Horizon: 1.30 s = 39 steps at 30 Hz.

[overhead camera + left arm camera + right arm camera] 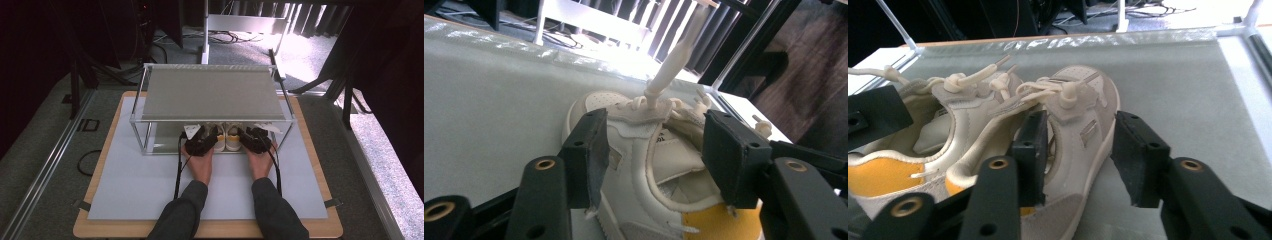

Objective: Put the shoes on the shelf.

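Note:
A pair of cream shoes with yellow heel patches stands on the lower level of a metal rack (212,92). In the high view the left shoe (219,137) and right shoe (233,137) sit side by side under the top shelf. My left gripper (202,140) is open, its jaws straddling the left shoe's (634,165) heel end without squeezing it. My right gripper (1082,125) is open too. One jaw sits in the right shoe's (1083,100) opening, the other stands clear of its outer side. The left shoe (963,115) lies beside it.
The rack's slanted top shelf overhangs both grippers, and its thin posts (145,137) stand at the corners. A pale mat (150,185) covers the wooden table in front of the rack. Dark stands and cables surround the table on the carpet.

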Tool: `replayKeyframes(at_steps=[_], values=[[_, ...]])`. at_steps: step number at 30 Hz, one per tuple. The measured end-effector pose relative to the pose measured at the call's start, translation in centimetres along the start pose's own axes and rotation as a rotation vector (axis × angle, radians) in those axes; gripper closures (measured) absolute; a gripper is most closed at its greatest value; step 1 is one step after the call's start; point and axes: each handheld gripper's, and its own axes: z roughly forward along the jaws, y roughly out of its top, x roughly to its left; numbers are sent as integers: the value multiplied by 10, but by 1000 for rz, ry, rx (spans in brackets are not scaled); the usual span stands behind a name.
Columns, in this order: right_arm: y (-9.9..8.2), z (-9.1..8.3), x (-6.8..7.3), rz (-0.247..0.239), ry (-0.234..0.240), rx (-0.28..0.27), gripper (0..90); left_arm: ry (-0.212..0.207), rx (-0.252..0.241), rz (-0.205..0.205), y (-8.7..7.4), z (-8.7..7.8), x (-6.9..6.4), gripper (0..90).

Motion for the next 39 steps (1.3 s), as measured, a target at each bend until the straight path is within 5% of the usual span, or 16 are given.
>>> replayKeyframes(at_steps=[4, 10, 16, 27, 39], values=[[-1, -12, 2, 42, 17, -25, 526, -27, -14, -6, 1, -9, 1, 426], [-8, -30, 6, 28, 57, -47, 502, -75, -6, 43, 1, -29, -2, 421], [-24, -38, 8, -2, 73, -15, 496, -103, 35, 154, -6, -44, -9, 408], [-32, -31, 12, -22, 91, 45, 493, -42, 246, 227, -15, -21, -10, 429], [-34, -26, 12, -20, 94, 59, 491, -93, 280, 211, -9, -14, -1, 434]])
